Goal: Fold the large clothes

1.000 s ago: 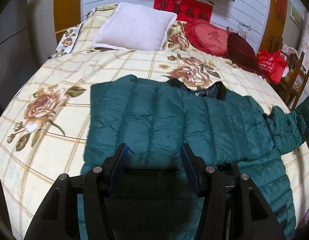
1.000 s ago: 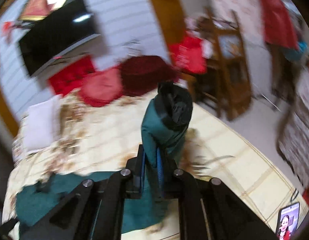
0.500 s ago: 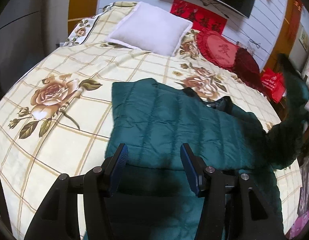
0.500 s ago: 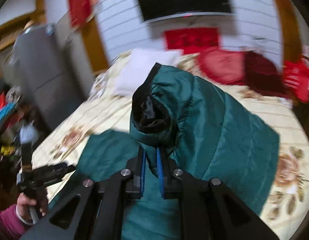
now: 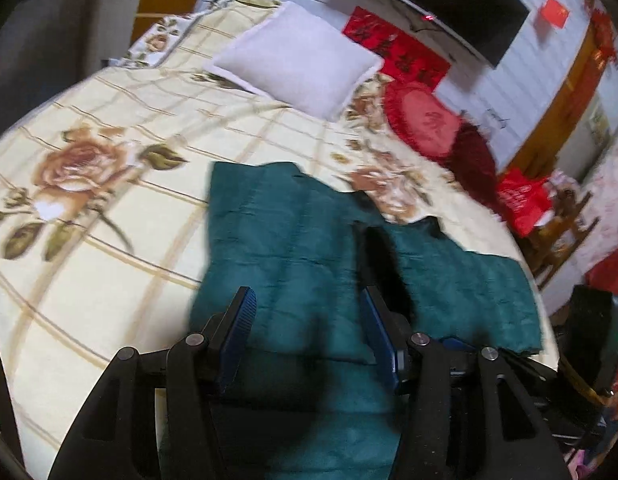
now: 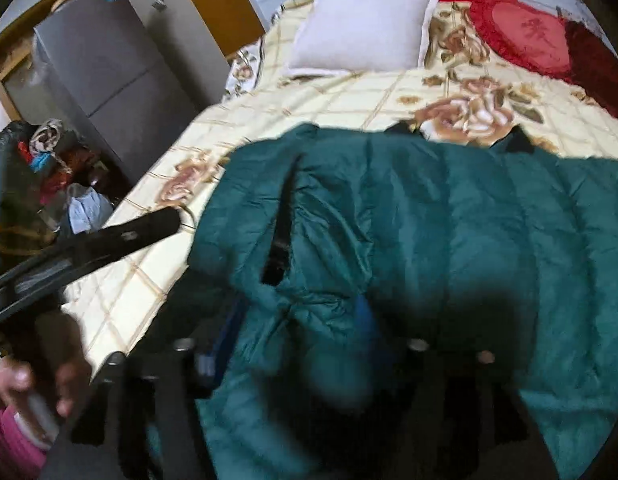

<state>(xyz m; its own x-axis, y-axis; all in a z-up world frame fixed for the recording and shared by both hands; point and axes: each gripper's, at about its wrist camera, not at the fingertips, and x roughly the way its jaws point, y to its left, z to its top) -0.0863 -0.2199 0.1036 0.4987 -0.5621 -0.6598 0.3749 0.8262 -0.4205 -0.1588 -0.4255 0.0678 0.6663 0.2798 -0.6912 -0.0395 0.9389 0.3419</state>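
Note:
A dark green quilted jacket (image 5: 293, 240) lies spread on the floral bedspread (image 5: 109, 208); it also fills the right wrist view (image 6: 449, 232). Its sleeve with a black cuff (image 6: 281, 240) is folded across the jacket body. My left gripper (image 5: 309, 332) is open and empty, just above the jacket's near hem. My right gripper (image 6: 293, 340) looks open, its blue pads (image 6: 363, 312) apart with the sleeve fabric bunched loosely between them; the view is blurred.
A white pillow (image 5: 301, 60) and red cushions (image 5: 425, 124) lie at the head of the bed. A grey cabinet (image 6: 109, 64) and a pile of clutter (image 6: 49, 168) stand left of the bed. The left gripper's body (image 6: 89, 244) shows in the right wrist view.
The right gripper swung the sleeve from the bed's right side over the jacket body, lowered it there and opened its fingers. The left gripper stayed open over the hem.

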